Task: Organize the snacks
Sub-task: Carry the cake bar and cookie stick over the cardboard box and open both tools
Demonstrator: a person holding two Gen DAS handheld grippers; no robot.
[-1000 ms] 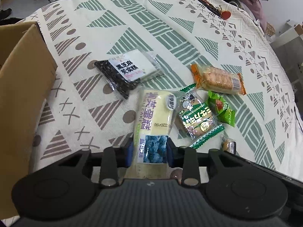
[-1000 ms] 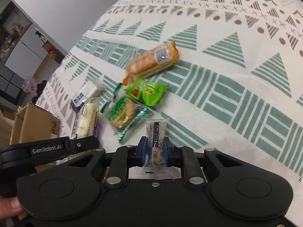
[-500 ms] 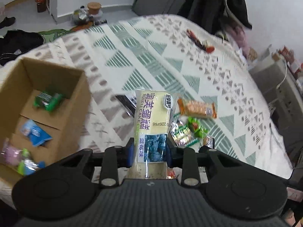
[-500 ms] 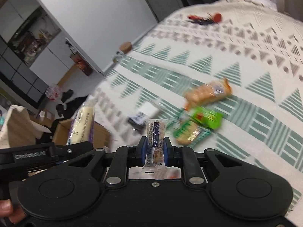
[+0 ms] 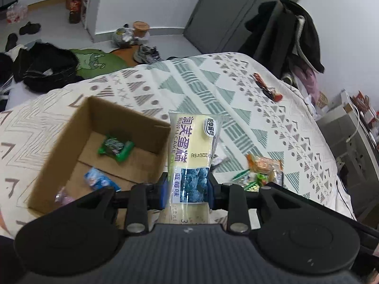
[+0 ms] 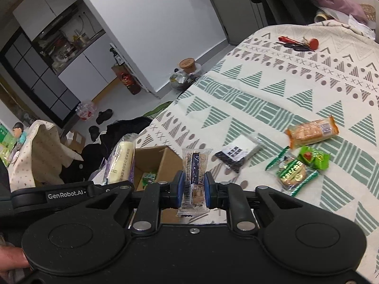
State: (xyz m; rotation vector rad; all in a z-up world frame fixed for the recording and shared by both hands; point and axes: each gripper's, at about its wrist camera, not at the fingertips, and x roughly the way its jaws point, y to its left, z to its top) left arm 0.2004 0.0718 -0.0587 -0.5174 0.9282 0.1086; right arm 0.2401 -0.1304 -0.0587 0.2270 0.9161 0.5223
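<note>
My left gripper (image 5: 187,187) is shut on a long yellow cake packet (image 5: 193,146) and holds it up beside the open cardboard box (image 5: 59,146). The box holds a green packet (image 5: 115,147), a blue packet (image 5: 100,181) and a pink one (image 5: 62,197). My right gripper (image 6: 193,189) is shut on a small clear bar packet (image 6: 195,175), raised above the bed. In the right wrist view the left gripper's cake packet (image 6: 120,159) and the box (image 6: 154,158) are at the left.
On the patterned bedspread (image 6: 272,99) lie an orange cracker packet (image 6: 311,131), a black-and-white packet (image 6: 238,152), a green biscuit packet (image 6: 292,174) and a bright green packet (image 6: 313,157). Red keys (image 6: 298,43) lie far back. Clothes and shoes clutter the floor.
Both grippers have risen higher off the bed with their packets. The left one has swung left, so the box now lies just beside its cake packet.
</note>
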